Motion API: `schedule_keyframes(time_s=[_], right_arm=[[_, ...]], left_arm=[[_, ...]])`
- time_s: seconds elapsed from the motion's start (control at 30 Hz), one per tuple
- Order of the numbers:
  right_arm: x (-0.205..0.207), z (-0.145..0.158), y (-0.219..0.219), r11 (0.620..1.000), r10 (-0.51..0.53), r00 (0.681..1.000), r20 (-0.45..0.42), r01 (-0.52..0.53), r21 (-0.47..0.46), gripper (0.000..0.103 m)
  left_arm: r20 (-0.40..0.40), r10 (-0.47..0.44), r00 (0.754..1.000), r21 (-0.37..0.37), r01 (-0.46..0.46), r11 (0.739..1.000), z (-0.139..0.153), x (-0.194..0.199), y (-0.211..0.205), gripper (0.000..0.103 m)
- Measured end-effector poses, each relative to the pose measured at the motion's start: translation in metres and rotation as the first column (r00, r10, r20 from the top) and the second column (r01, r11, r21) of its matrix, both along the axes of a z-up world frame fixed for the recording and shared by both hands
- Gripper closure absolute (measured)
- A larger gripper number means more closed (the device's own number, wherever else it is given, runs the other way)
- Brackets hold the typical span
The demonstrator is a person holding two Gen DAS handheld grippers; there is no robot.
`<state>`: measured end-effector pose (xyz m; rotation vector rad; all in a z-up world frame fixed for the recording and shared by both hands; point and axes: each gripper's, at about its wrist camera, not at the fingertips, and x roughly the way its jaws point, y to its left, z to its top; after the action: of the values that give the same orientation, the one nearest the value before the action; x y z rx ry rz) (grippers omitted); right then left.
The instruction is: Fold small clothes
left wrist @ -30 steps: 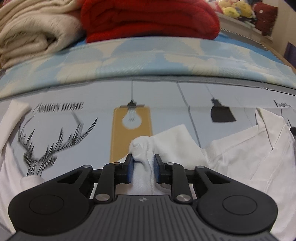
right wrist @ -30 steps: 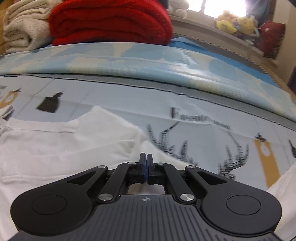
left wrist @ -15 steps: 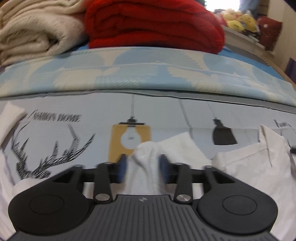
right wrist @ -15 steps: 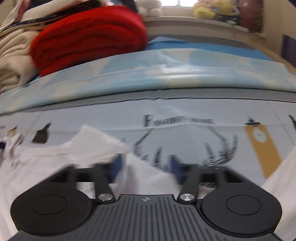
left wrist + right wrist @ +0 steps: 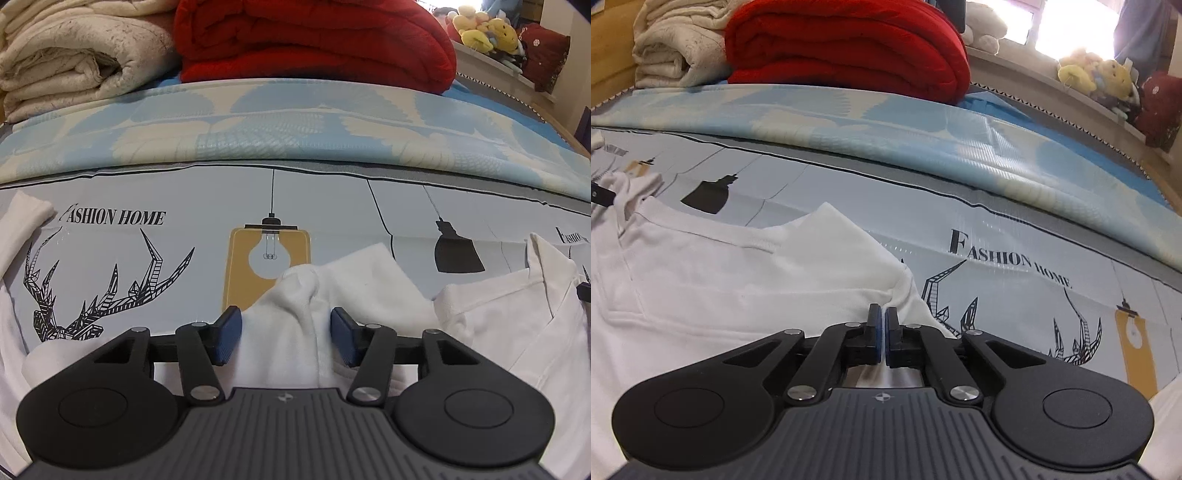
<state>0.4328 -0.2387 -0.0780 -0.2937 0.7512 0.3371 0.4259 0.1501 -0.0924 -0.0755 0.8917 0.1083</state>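
1. Left gripper (image 5: pixel 286 334): jaws apart, a bunched fold of the white shirt (image 5: pixel 354 291) standing between the pads, clear of both.
2. Right gripper (image 5: pixel 882 332): pinched together on the shirt's (image 5: pixel 738 273) edge.
3. Shirt lies spread on the printed sheet (image 5: pixel 184 206).
4. Beyond: red blanket (image 5: pixel 314 40), cream blanket (image 5: pixel 74 55).

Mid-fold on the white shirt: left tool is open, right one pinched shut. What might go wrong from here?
1. The left tool stands open around a bunched ridge of the white cotton shirt. That hump may stay as a crease unless it is smoothed.
2. The right tool is shut on only a thin shirt edge. A pull may slip it free.
3. With one side released, pulling may drag the whole shirt across the printed grey bedsheet instead of folding it.
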Motion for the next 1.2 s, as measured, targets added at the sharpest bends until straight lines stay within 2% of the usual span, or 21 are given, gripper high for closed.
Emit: schedule_keyframes(time_s=[0.23, 0.33, 0.4, 0.47, 0.5, 0.57, 0.67, 0.8, 0.9, 1.03, 1.2], right_arm=[[0.004, -0.007, 0.016, 0.99, -0.058, 0.996, 0.072, 0.067, -0.127, 0.103], [0.002, -0.004, 0.02, 0.981, -0.096, 0.992, 0.079, 0.107, -0.159, 0.102], [-0.005, 0.012, 0.017, 0.988, -0.118, 0.991, 0.068, 0.125, -0.097, 0.1], [-0.02, 0.037, 0.015, 0.997, -0.072, 0.994, 0.079, 0.074, -0.03, 0.096], [-0.03, 0.05, 0.016, 0.999, -0.045, 0.995, 0.092, 0.047, -0.025, 0.094], [-0.052, 0.077, 0.018, 1.0, -0.004, 0.993, 0.116, 0.007, -0.027, 0.083], [-0.09, 0.116, 0.017, 0.999, 0.04, 0.991, 0.128, -0.038, -0.016, 0.077], [-0.15, 0.151, 0.006, 0.997, 0.069, 0.989, 0.128, -0.072, 0.022, 0.077], [-0.199, 0.164, -0.008, 0.995, 0.057, 0.994, 0.094, -0.064, 0.074, 0.077], [-0.263, 0.156, -0.029, 0.99, 0.026, 0.999, 0.037, -0.03, 0.135, 0.077], [-0.33, 0.122, -0.051, 0.985, -0.001, 0.998, -0.059, 0.011, 0.172, 0.077]], left_arm=[[0.013, 0.017, 1.0, -0.012, -0.017, 1.0, 0.018, -0.007, 0.004, 0.042], [0.033, -0.013, 0.999, -0.011, 0.014, 1.0, 0.035, -0.02, -0.001, 0.042], [0.053, -0.034, 0.998, -0.018, 0.035, 0.999, 0.048, -0.031, -0.003, 0.042], [0.072, -0.032, 0.997, -0.048, 0.036, 0.998, 0.065, -0.045, -0.002, 0.042], [0.076, -0.022, 0.997, -0.068, 0.027, 0.997, 0.072, -0.052, 0.0, 0.042], [0.081, -0.003, 0.997, -0.11, 0.012, 0.994, 0.09, -0.069, 0.004, 0.043], [0.093, -0.035, 0.995, -0.123, 0.046, 0.991, 0.117, -0.103, 0.003, 0.045], [0.066, -0.106, 0.992, -0.124, 0.114, 0.986, 0.14, -0.165, -0.006, 0.059], [0.045, -0.14, 0.989, -0.159, 0.145, 0.976, 0.139, -0.22, -0.013, 0.068], [0.011, -0.17, 0.985, -0.225, 0.168, 0.96, 0.115, -0.293, -0.031, 0.068], [-0.037, -0.157, 0.987, -0.179, 0.148, 0.973, 0.081, -0.343, -0.045, 0.068]])
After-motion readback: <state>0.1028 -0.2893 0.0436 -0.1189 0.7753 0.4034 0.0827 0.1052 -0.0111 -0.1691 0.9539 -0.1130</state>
